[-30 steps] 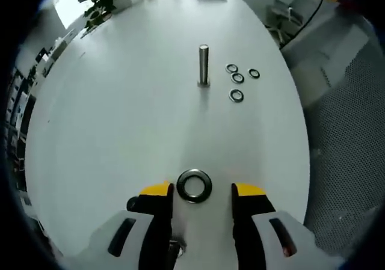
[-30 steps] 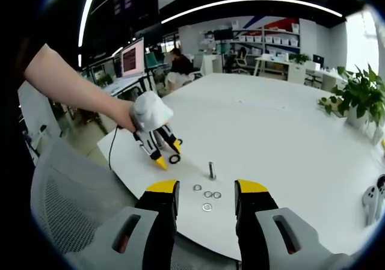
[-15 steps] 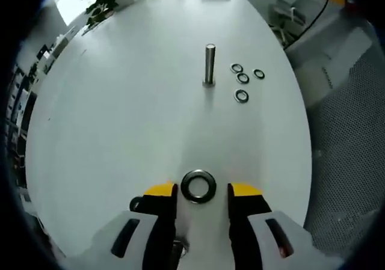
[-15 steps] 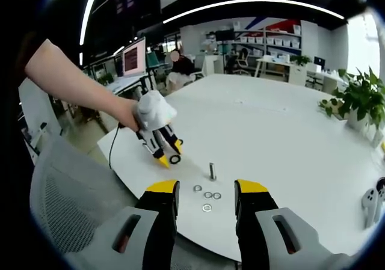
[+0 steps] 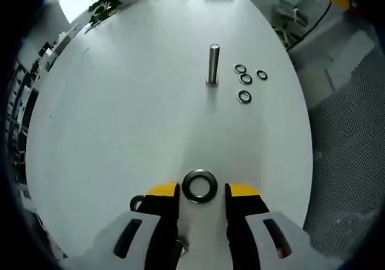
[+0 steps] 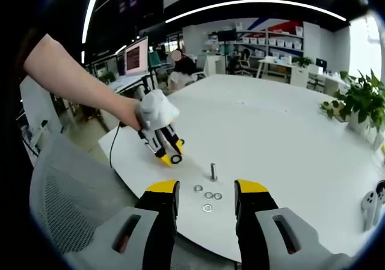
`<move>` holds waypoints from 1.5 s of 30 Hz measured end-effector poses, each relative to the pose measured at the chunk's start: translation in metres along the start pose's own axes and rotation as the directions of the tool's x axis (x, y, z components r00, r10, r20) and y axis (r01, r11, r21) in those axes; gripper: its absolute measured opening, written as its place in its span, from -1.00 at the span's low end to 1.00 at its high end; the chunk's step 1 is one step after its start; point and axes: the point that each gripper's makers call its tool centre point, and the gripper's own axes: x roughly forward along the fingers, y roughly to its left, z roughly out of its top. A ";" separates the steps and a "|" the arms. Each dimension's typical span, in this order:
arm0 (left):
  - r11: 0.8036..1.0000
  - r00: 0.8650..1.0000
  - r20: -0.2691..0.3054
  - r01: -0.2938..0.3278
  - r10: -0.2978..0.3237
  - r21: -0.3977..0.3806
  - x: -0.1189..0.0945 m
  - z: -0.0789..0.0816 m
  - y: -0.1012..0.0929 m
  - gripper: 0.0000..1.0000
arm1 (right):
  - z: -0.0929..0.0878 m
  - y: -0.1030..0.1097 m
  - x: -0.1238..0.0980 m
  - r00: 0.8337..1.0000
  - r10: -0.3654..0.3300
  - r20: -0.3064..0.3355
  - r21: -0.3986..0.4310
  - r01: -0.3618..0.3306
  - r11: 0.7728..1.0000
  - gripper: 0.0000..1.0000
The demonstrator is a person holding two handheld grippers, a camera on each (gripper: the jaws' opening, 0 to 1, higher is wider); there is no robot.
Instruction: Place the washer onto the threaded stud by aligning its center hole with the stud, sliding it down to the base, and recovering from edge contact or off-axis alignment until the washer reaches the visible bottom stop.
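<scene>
The washer (image 5: 200, 185) lies flat between the left gripper (image 5: 200, 190) tips, jaws nearly touching its rim, not visibly clamped; the upright stud (image 5: 213, 64) stands far ahead, slightly right.

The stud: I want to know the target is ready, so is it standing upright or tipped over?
Upright. In the left gripper view the stud rises straight from the white table, with four small washers lying flat beside it.
</scene>
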 end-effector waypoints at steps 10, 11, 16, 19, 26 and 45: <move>1.000 1.000 -0.008 0.005 -0.005 0.007 0.000 -0.001 -0.002 -0.41 | 0.002 0.000 -0.001 1.000 -0.002 0.009 -0.003 0.002 1.000 -0.22; 1.000 1.000 -0.008 0.005 -0.005 0.006 0.000 -0.001 -0.002 -0.41 | 0.002 -0.001 -0.001 1.000 -0.003 0.010 -0.002 0.003 1.000 -0.22; 1.000 1.000 -0.015 0.008 -0.008 0.007 0.000 -0.001 -0.003 -0.39 | 0.002 -0.001 -0.001 1.000 -0.005 0.011 -0.002 0.006 1.000 -0.22; 1.000 1.000 -0.015 0.010 -0.009 0.017 0.000 -0.001 -0.003 -0.38 | 0.002 -0.001 -0.001 1.000 -0.003 0.011 -0.004 0.004 1.000 -0.22; 1.000 1.000 -0.030 0.004 -0.004 -0.001 -0.002 -0.008 0.000 -0.37 | 0.001 -0.001 -0.001 1.000 -0.002 0.009 -0.004 0.002 1.000 -0.22; 1.000 1.000 -0.016 -0.004 0.004 -0.006 0.000 -0.001 0.002 -0.47 | 0.001 -0.002 -0.001 1.000 -0.008 0.008 -0.003 0.008 1.000 -0.22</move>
